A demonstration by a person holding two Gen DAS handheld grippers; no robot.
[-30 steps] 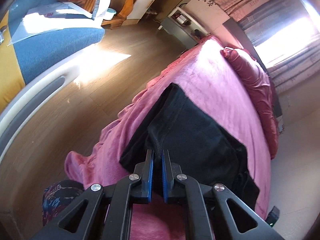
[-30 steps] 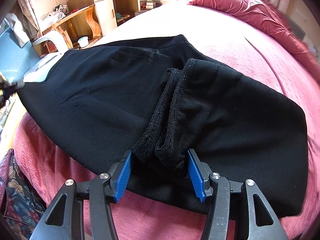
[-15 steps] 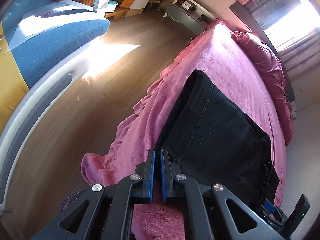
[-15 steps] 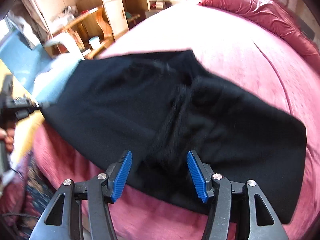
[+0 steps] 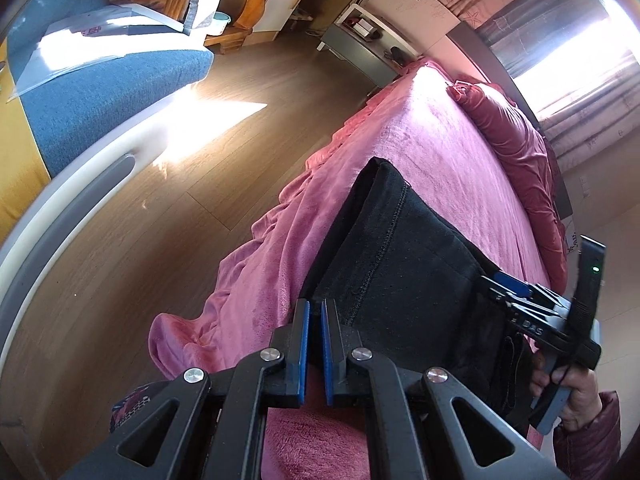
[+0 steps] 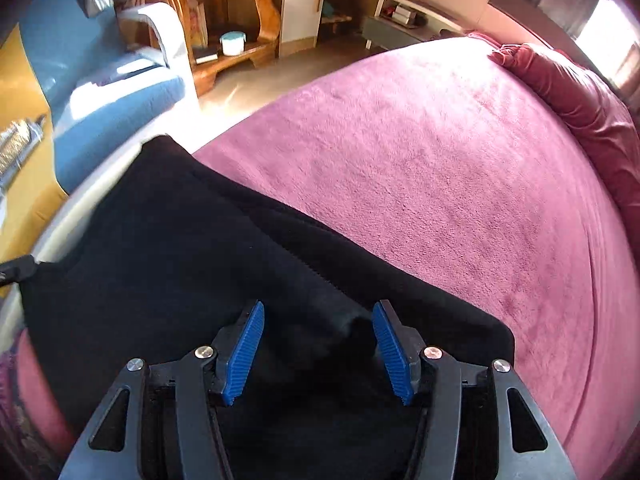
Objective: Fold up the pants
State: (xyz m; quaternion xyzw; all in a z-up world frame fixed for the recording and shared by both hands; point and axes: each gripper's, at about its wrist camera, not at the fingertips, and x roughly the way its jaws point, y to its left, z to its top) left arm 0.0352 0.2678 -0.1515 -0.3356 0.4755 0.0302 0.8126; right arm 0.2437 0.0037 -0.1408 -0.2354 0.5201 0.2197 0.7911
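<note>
Pants (image 6: 208, 264): lay on the bed (image 6: 460, 184) at its near edge, straight ahead of me.
My left gripper (image 5: 314, 320): sat at the pants' near left corner, over the side of the bed.
My right gripper (image 6: 318, 348): straddled a bunched ridge of the pants, one finger each side.
Pillow (image 6: 572, 92): lay along the bed's far end.
Floor (image 5: 192, 160): ran left of the bed.
Sofa (image 5: 104, 96): stood beyond the floor, farther left.
Shelf unit (image 6: 232, 36): stood behind the sofa.
</note>
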